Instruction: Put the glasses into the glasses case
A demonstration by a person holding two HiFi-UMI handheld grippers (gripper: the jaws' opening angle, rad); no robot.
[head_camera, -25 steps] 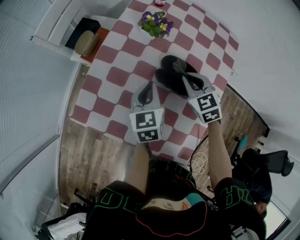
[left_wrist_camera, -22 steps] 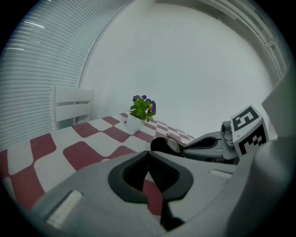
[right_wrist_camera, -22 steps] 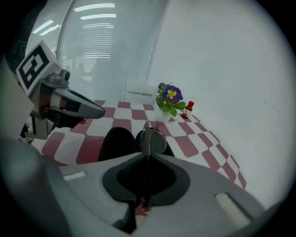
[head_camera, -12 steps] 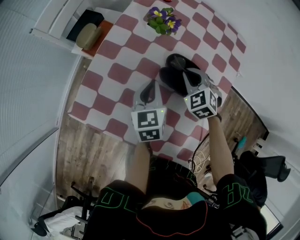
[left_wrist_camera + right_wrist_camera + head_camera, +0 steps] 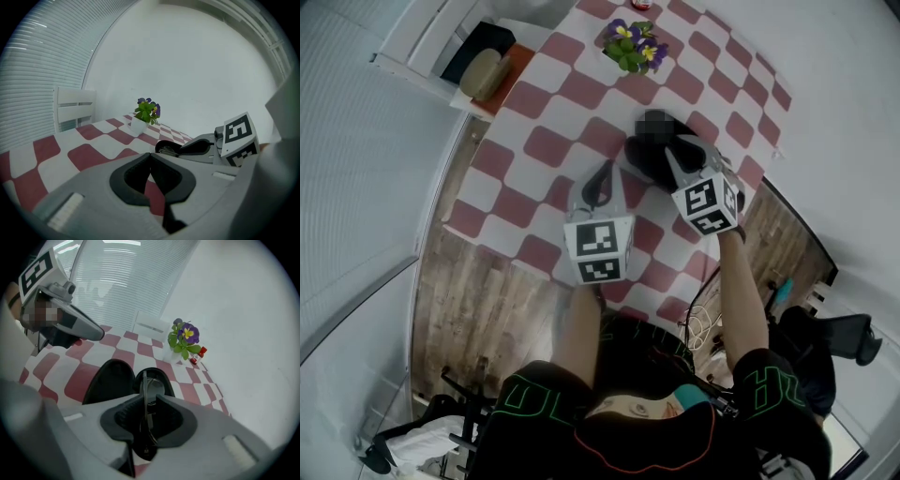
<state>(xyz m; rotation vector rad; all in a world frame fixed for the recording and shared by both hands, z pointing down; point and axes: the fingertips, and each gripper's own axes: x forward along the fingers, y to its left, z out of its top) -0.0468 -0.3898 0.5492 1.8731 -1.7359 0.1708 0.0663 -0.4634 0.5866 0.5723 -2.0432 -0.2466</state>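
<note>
The right gripper is clamped on a pair of glasses, holding them edge-on by the thin frame directly above the open black case. One lens hangs over the case's far half, and the near half lies flat beside it. The left gripper hovers just beside the case with its jaws pressed together on nothing, so it is not touching or steadying the case. The case rests on the red-and-white checked table. Beyond the case stand a potted flower and a small red bottle, well apart from it.

The likeliest trouble is the grip itself. A narrow pinch on wire can let the glasses twist or slip as they go down, and too hard a squeeze could bend the frame. Whether the arms are fully folded is hard to make out from here. If one is splayed, it may catch on the case's rim and leave the glasses perched across it. With nothing bracing the case, a nudge from the descending jaws could push it across the cloth.
</note>
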